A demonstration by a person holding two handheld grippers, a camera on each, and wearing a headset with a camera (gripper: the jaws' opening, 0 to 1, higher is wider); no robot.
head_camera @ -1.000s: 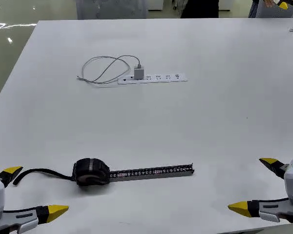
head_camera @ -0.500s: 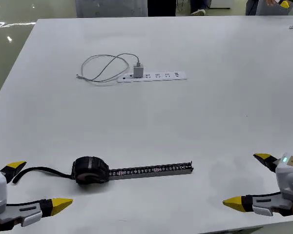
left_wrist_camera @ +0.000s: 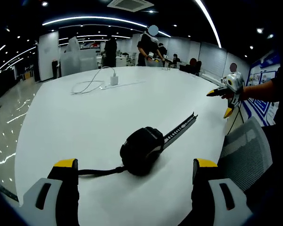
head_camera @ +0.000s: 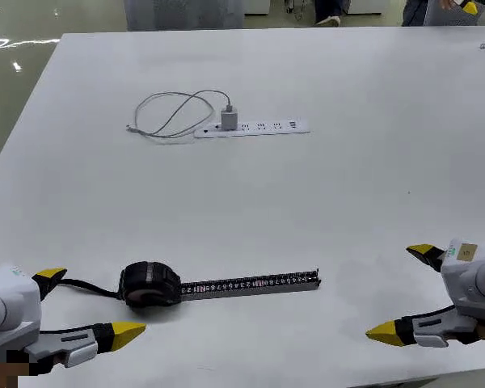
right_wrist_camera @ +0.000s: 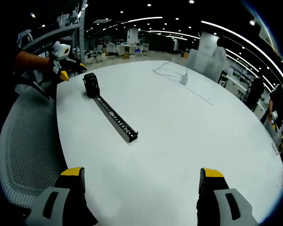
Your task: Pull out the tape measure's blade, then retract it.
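Tiny scale numerals along the tape measure's blade (head_camera: 250,283), none legible at this size.

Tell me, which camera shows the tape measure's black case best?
The left gripper view: the case sits close and large, strap and blade exit plain. The head view shows it smaller, from above; the right gripper view shows it tiny, at the blade's far end.

Left tongs (head_camera: 93,303): you hold them low over the near edge of the surface (head_camera: 323,202), toward its left end.
Left jaws: spread wide, gripping nothing, yellow tips pointing right.
Right tongs (head_camera: 400,291): low over the near edge, toward its right end.
Right jaws: spread wide, gripping nothing, yellow tips pointing left.
Spacing: your two tongs face each other, well apart.
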